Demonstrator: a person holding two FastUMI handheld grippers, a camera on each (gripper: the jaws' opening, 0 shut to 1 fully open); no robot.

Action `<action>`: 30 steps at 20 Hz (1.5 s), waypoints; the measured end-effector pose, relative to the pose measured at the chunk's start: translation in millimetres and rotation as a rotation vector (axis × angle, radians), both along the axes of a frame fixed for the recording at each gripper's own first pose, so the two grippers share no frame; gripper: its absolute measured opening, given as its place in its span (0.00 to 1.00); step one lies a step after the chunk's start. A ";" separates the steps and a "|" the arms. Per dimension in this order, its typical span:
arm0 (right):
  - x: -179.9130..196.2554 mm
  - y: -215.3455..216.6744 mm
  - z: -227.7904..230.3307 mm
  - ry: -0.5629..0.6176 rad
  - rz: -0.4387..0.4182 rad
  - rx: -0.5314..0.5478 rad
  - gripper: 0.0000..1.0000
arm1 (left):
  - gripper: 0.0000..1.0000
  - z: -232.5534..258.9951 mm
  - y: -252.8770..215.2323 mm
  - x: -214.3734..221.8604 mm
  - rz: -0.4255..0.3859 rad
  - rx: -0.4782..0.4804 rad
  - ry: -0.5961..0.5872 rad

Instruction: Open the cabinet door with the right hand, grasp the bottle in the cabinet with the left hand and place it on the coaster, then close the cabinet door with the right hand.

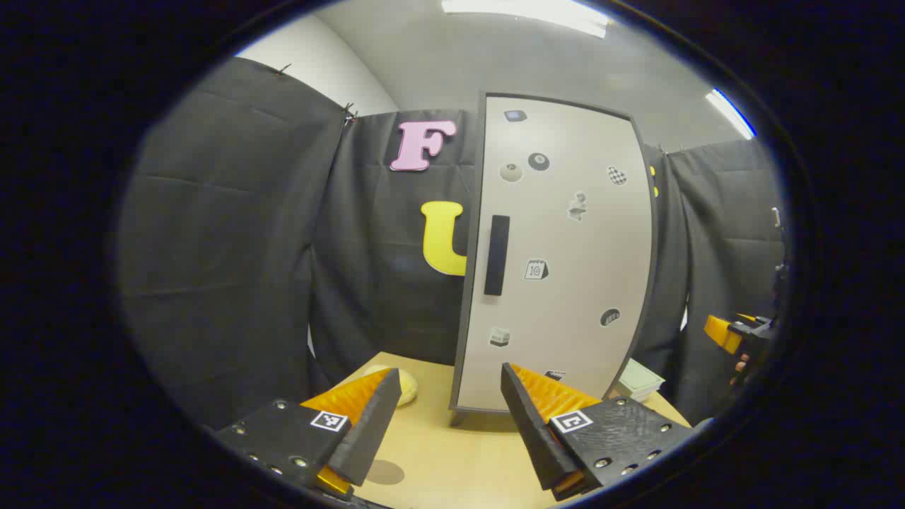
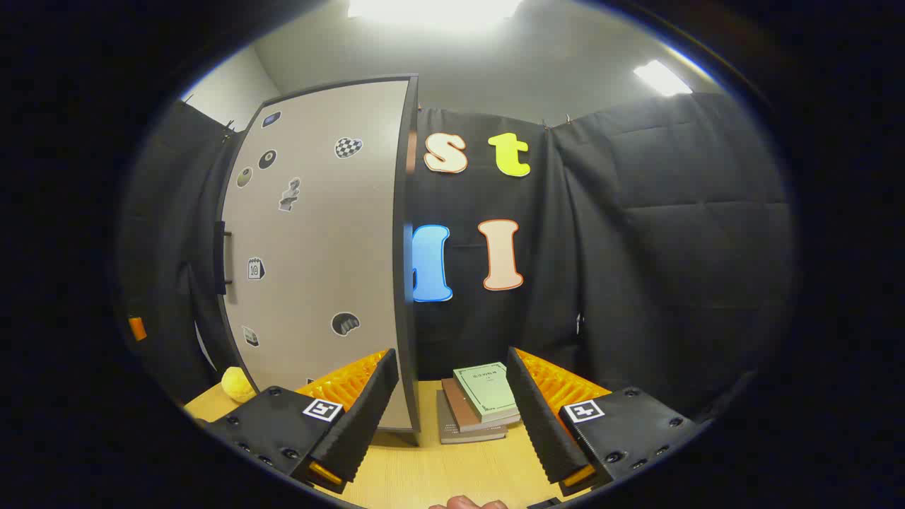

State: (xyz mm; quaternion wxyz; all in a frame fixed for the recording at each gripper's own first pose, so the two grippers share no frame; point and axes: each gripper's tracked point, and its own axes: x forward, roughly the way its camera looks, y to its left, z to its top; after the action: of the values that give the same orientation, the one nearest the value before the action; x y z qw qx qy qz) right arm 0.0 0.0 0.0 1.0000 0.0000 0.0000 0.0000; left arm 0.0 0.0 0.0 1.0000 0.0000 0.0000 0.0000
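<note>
A tall cabinet [image 1: 565, 283] stands on the wooden table [image 1: 452, 459], its pale door covered in stickers and closed, so the inside is hidden. The black bar handle [image 1: 497, 254] runs along the door's left edge. My left gripper [image 1: 449, 371] is open and empty, a short way in front of the cabinet's foot. A flat brown disc, apparently the coaster [image 1: 385, 471], lies on the table beside its left finger. In the right gripper view the door [image 2: 318, 254] is seen at an angle with its handle [image 2: 223, 254] far left. My right gripper [image 2: 451, 353] is open and empty near the cabinet's right corner.
A stack of books [image 2: 477, 403] lies on the table right of the cabinet, also seen as books [image 1: 640, 378]. A soft yellow object [image 1: 406, 385] sits left of the cabinet. Black cloth walls close in the booth. A fingertip [image 2: 466, 503] shows at the bottom edge.
</note>
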 end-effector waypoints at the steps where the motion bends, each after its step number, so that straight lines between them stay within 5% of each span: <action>1: -3.7 6.6 -8.8 0.021 0.011 -0.014 0.98 | 0.87 0.1 0.2 1.2 -0.003 -0.013 -0.004; 11: -20.9 47.6 -24.2 0.046 0.000 0.017 0.97 | 0.86 -5.6 26.6 5.3 -0.070 -0.048 -0.032; 17: -34.4 63.0 -26.4 0.042 0.019 -0.008 0.97 | 0.88 -18.0 52.3 0.1 -0.066 0.009 -0.029; 22: -32.3 93.2 -13.4 0.053 0.103 -0.044 0.98 | 0.85 -39.2 60.7 -4.3 -0.057 -0.007 0.009; 30: 9.9 188.8 78.2 0.002 0.303 0.014 0.98 | 0.88 -55.3 88.3 -16.0 -0.010 -0.013 0.035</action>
State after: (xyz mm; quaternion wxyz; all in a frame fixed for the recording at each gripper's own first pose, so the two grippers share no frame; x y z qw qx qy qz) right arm 9.9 188.8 78.2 0.9886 0.0069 0.0011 0.1507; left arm -16.0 88.3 -55.3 0.9998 -0.0067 0.0177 -0.0052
